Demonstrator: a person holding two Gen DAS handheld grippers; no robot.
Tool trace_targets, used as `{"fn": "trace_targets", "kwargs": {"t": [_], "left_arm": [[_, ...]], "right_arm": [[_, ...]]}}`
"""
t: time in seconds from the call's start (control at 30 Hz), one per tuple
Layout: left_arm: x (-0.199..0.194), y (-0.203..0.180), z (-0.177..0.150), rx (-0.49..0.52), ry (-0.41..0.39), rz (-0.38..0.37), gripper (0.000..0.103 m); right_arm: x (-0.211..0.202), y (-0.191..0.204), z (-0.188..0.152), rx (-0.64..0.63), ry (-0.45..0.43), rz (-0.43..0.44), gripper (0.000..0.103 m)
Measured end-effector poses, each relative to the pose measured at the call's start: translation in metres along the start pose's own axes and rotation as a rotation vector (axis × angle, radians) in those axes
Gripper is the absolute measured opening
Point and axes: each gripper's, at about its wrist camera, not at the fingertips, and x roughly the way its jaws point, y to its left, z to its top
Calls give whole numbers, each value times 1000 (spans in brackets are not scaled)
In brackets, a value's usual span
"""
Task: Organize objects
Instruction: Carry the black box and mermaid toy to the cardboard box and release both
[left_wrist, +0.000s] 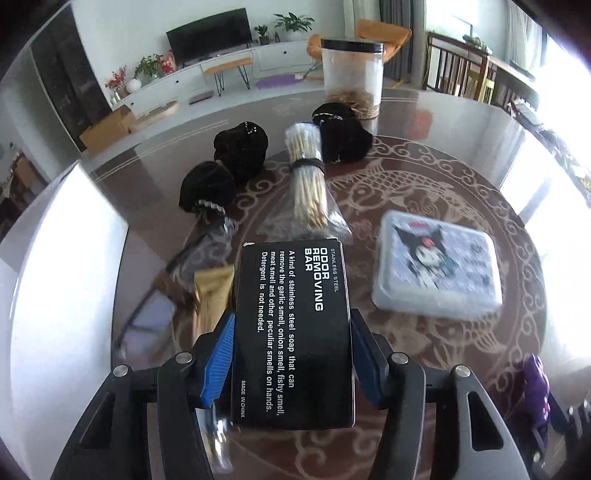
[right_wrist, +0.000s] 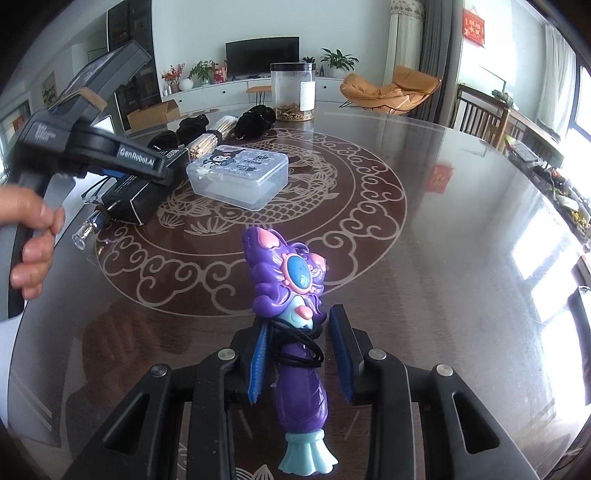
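My left gripper (left_wrist: 291, 328) is shut on a black box (left_wrist: 293, 332) printed "Odor Removing Bar", held just above the table; it also shows in the right wrist view (right_wrist: 144, 184). My right gripper (right_wrist: 301, 350) stands open around a purple and teal toy (right_wrist: 291, 314) lying on the table; the left pad touches it, the right pad stands apart. The toy's edge shows in the left wrist view (left_wrist: 535, 391). A clear plastic case with a cartoon label (left_wrist: 437, 269) (right_wrist: 238, 175) lies right of the box.
A bundle of cotton swabs (left_wrist: 306, 177), three black hair pieces (left_wrist: 242, 151), a clear jar with a black lid (left_wrist: 351, 74), a gold packet (left_wrist: 212, 295) and a small glass vial (right_wrist: 88, 229) lie on the round glass table (right_wrist: 443, 221).
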Motion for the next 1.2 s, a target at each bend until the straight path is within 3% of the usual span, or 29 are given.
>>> {"fn": "trace_targets", "kwargs": {"t": [0.1, 0.2, 0.33, 0.37, 0.4, 0.5, 0.83, 0.97, 1.03, 1.1, 1.2], "left_arm": [[-23, -8, -35, -27, -21, -47, 58], [-48, -17, -90, -33, -24, -111, 59], [-60, -11, -127, -48, -44, -128, 61], [-60, -12, -131, -20, -51, -128, 67], [-58, -14, -132, 7, -39, -126, 81], [-51, -12, -128, 9, -16, -123, 101], [-50, -8, -127, 3, -31, -119, 103], [-47, -7, -124, 2, -36, -120, 103], [-46, -7, -123, 1, -37, -122, 103], [-46, -7, -124, 1, -38, -123, 103], [-45, -7, -124, 2, -37, -122, 103]], "right_arm": [[0, 0, 0, 0, 0, 0, 33], [0, -1, 0, 3, -2, 0, 33], [0, 0, -1, 1, -2, -4, 33], [0, 0, -1, 1, -2, -6, 33], [0, -1, -1, 3, -2, -13, 35], [0, -2, -1, 15, 0, -31, 42], [-1, -1, -1, 8, 2, -42, 52], [-2, -3, 0, 12, 4, -21, 61], [-8, -9, -2, 37, -30, 27, 62], [-17, -24, -4, 97, -75, 153, 62], [-10, -52, -2, 202, 10, 332, 77]]}}
